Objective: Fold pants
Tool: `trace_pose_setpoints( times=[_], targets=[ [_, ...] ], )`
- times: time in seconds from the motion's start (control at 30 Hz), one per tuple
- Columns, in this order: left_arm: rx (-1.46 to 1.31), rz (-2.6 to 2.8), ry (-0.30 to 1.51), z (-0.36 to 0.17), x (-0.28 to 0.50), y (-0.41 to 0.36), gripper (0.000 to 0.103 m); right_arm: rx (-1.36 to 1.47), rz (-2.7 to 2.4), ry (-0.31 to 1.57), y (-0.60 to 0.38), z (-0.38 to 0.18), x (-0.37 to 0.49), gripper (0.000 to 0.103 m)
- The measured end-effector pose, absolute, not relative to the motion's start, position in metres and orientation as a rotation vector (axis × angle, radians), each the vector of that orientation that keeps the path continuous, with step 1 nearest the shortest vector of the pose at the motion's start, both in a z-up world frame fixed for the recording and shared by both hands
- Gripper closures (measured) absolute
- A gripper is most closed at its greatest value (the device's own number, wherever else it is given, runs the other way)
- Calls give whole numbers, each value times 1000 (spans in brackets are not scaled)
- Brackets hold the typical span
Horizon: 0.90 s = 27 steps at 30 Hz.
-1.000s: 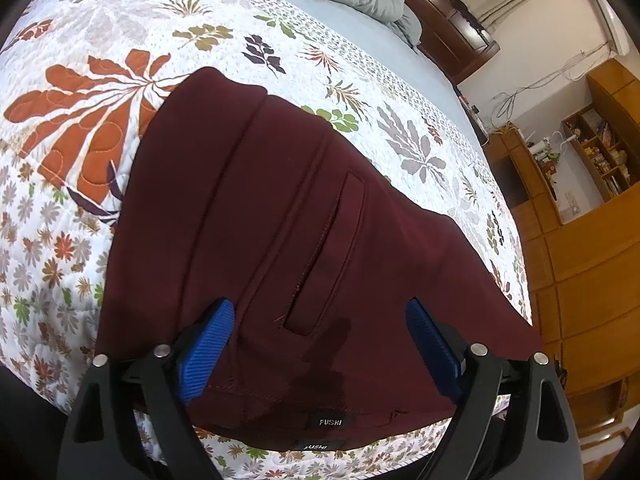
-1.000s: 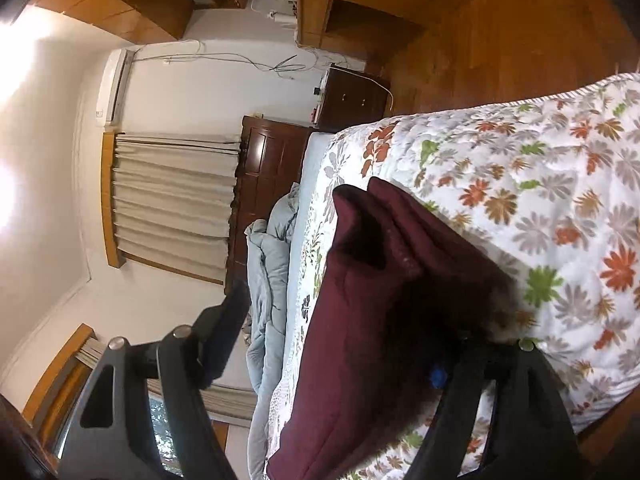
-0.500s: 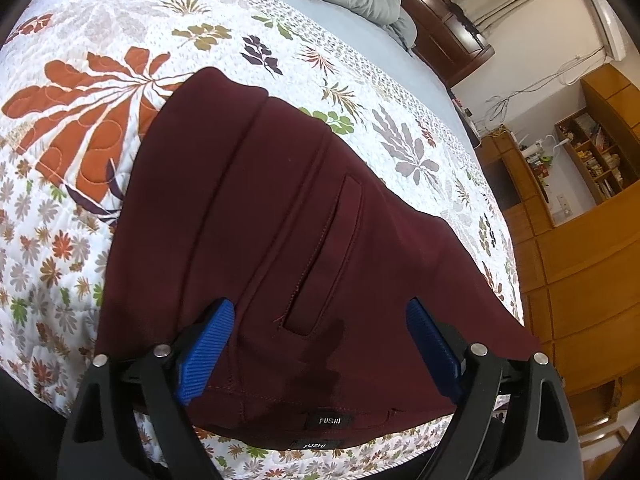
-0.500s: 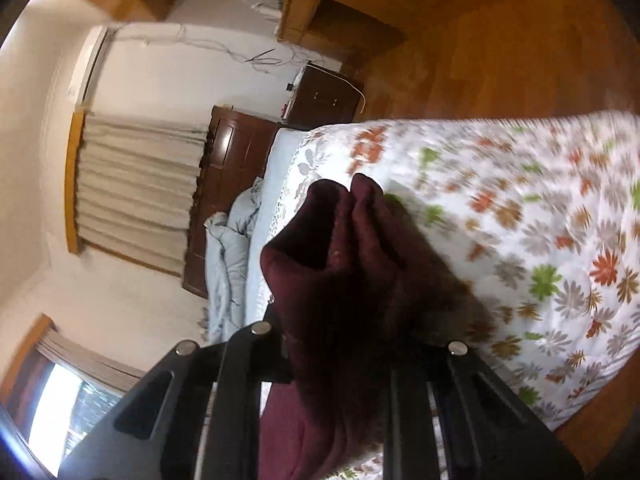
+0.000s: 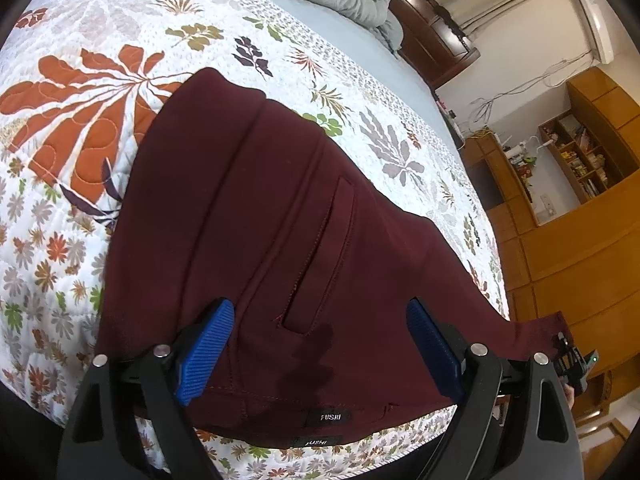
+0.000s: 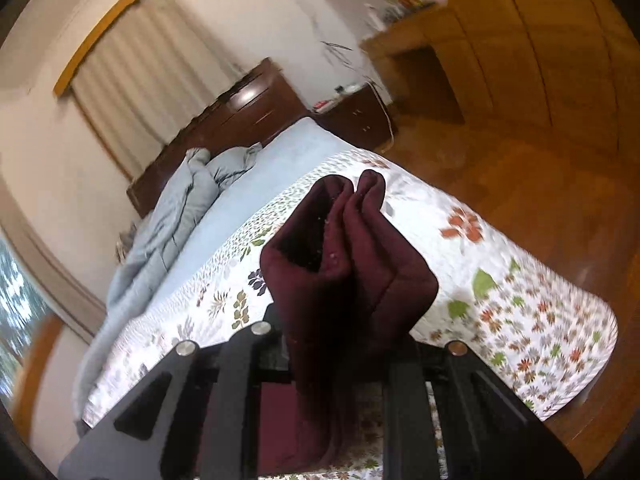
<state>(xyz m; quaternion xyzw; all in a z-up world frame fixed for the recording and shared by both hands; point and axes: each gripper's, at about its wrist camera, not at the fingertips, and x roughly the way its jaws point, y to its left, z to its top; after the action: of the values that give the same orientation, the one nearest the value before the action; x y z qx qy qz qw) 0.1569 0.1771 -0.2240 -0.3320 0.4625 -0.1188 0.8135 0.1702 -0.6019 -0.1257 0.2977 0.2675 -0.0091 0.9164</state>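
The maroon pants lay on the floral quilt beneath the left gripper, spread wide; the right gripper clamped their bunched leg ends.

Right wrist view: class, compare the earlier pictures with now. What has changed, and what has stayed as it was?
The right gripper, open a second ago, has shut on the bunched end of the pants and swung with it. The left gripper stays open over the waistband, and the pants stay spread on the quilt.
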Motion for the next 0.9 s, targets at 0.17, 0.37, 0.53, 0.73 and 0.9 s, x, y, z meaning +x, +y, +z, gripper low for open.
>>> trace_pose_setpoints(
  times=[0.17, 0.37, 0.53, 0.73, 0.9],
  targets=[
    [-720, -288, 964, -224, 154, 180, 15, 480, -28, 551, -562, -100, 174, 87],
    [-709, -305, 948, -224, 152, 179, 15, 368, -31, 545, -526, -81, 177, 87],
    [-722, -321, 939, -224, 151, 181, 15, 294, -31, 550, -502, -73, 182, 87],
    [-736, -334, 929, -225, 151, 183, 15, 182, -33, 551, -468, -69, 181, 87],
    [-744, -341, 923, -225, 150, 183, 15, 100, -25, 543, -441, -63, 181, 87]
  ],
)
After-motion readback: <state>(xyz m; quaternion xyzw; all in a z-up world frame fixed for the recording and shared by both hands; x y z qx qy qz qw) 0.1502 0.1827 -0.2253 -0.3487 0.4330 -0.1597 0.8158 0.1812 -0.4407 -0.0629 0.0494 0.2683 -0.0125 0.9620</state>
